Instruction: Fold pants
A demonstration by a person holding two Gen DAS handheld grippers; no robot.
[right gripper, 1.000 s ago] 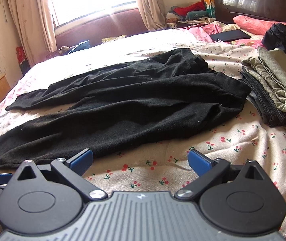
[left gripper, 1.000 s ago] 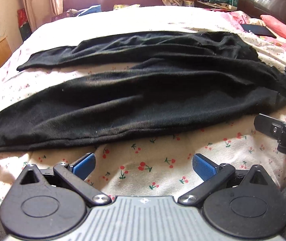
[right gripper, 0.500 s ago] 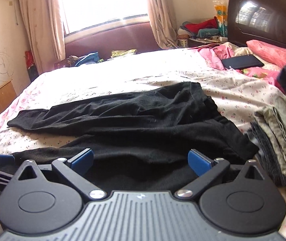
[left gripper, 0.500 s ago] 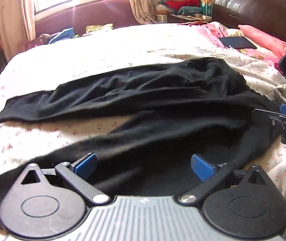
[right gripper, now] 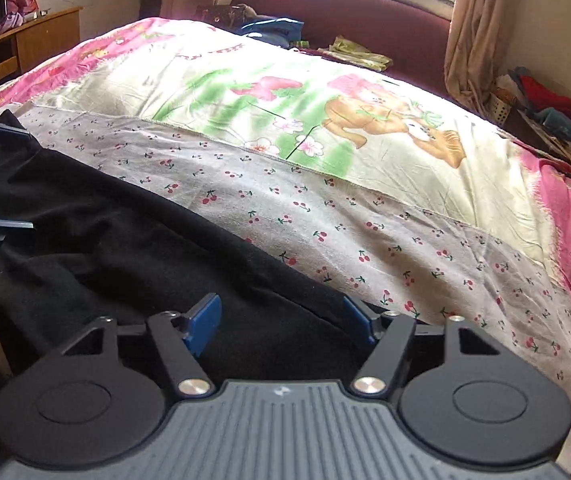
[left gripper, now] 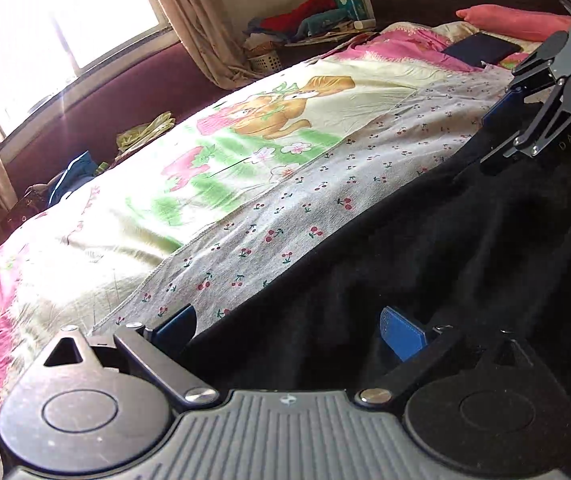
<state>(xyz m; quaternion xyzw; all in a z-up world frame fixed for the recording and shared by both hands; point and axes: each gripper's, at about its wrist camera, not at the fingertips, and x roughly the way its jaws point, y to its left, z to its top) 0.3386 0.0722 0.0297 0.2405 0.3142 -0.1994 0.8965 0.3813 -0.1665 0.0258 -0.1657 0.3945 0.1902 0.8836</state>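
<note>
- black pants (left gripper: 425, 248) lie spread on a bed (left gripper: 269, 216), over a cherry-print sheet (right gripper: 325, 216) beside a cartoon blanket (right gripper: 285, 92).
- in both wrist views the far edge of the pants runs as a slanted line across the sheet, and the dark cloth fills the near side.
- the left gripper (left gripper: 289, 328) has its jaws wide apart, straddling that edge: one blue pad over the sheet, the other over black cloth. nothing is pinched.
- the right gripper (right gripper: 281, 320) also straddles the edge. its jaws have just been closing and now stand about half open, with cloth between them, but the pads do not look pressed on it yet.
- in the left view the right gripper shows at the upper right, further along the same edge, towards the pillows.
- the fabric looks soft, limp and light, like a knit. it will probably drape and sag between two grip points and not hold a crease by itself.
- it seems slightly fuzzy, not slippery, so a pinch should hold.
- a good hold would be the edge itself, each gripper pinching the layers well apart, so the cloth lifts evenly.
- the risk is catching the sheet beneath along with the pants.
</note>
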